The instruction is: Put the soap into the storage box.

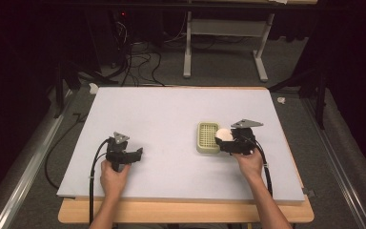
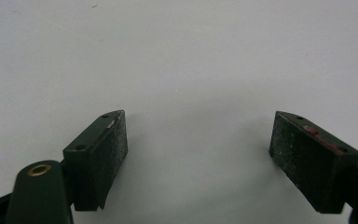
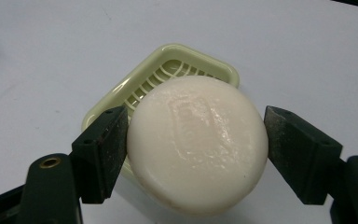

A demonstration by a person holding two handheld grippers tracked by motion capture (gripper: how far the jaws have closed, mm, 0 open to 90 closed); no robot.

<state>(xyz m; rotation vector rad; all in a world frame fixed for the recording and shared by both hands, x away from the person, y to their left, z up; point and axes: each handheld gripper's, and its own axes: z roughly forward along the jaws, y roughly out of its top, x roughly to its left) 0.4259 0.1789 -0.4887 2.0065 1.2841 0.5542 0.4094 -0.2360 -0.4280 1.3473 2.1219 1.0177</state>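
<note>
The right claw (image 3: pixel 196 140) pinched the soap bar (image 3: pixel 197 142) at centre frame, best lowered level into the soap dish (image 3: pixel 121 93); the left claw (image 2: pixel 198 154) stayed out of it, spread.

Soap dish (image 3: pixel 168 60) half behind soap (image 3: pixel 196 142)

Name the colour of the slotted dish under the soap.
Pale yellow-green; the dish shows best in the right gripper view.

Round white soap bar (image 3: pixel 197 142) between jaws, over pale green slotted dish (image 3: pixel 121 95).
</note>
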